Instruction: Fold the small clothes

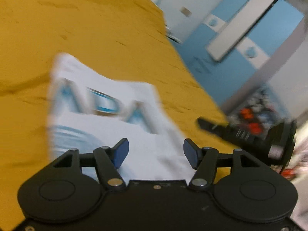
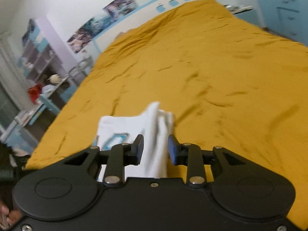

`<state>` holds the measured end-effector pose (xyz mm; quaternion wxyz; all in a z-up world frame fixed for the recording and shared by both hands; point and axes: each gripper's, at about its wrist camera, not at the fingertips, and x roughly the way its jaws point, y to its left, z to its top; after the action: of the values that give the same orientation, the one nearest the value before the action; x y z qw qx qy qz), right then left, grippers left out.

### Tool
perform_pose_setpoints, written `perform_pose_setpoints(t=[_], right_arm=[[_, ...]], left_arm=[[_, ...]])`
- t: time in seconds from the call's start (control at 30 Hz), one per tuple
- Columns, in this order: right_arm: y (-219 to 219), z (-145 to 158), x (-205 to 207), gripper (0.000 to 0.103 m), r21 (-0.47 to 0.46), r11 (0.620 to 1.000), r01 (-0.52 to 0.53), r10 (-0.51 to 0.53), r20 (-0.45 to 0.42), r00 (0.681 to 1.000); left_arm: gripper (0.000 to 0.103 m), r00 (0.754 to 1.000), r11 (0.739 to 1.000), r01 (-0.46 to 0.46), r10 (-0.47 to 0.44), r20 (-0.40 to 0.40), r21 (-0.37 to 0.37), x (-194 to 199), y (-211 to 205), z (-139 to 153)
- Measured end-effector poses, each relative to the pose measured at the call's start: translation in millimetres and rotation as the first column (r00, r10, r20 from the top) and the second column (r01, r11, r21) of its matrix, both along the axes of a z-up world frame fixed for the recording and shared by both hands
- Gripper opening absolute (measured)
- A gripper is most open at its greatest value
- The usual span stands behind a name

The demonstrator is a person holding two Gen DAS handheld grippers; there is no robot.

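Jaws of the left gripper (image 1: 156,154) stand wide apart with nothing pressed between them; the blue pads (image 1: 120,154) hang over a white garment (image 1: 107,119) and are clear of it. No earlier view is at hand, so only the gap itself can be told. The garment lies flat on the mustard-yellow bedspread (image 1: 86,28), blurred, with big blue letters across it and a pale blue ribbed band at about 8 o'clock from the jaws. It reaches from right under the jaws out toward 11 o'clock.

At 3 o'clock from the left jaws the right gripper (image 1: 250,136) shows as a dark shape reaching in over the edge of the bed. Seen along its own fingers (image 2: 174,150), the right gripper (image 2: 155,148) has its jaws narrow, and a bunched fold of the same white garment (image 2: 154,134) runs up between them. Whether the pads actually pinch the cloth I cannot tell: a sliver of space seems to show on each side, and the fabric is smeared by blur. The fold rises toward 12 o'clock, while a flatter part with a blue print spreads toward 10 o'clock.

Beyond, the wrinkled bedspread fills the view up to a white and blue headboard (image 2: 173,0). At 9 o'clock stand shelves (image 2: 38,57) and a cluttered desk (image 2: 48,96); posters (image 2: 100,23) hang on the wall at 11 o'clock. A blue and white wardrobe (image 1: 240,28) stands past the bed at 1 o'clock from the left jaws.
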<state>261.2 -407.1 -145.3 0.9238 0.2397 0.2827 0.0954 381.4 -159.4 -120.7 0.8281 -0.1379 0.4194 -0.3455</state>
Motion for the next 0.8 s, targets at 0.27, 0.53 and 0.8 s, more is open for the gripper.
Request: perform_pose_setpoints(t=[0.27,0.53,0.8], right_arm=[[16,-23,69,0.034,-0.022,0.997,-0.075,0.073,-0.087,0.993],[18,-38,72,0.039,-0.020,0.994,-0.108,0.105,-0.128,0.986],[27,-32,75,0.007,-0.068,0.988,-0.140,0.136,-0.068,0.988]], left_arm=[[0.065,0.976,0.974,-0.197,0.205,-0.069,0.108,26,63,-56],[0.065,0.935,0.952,-0.304,0.294,-0.201,-0.025,85,71,-94],[0.015,0.934,0.940,-0.309,0.273,-0.229,-0.140,91,71,-92]])
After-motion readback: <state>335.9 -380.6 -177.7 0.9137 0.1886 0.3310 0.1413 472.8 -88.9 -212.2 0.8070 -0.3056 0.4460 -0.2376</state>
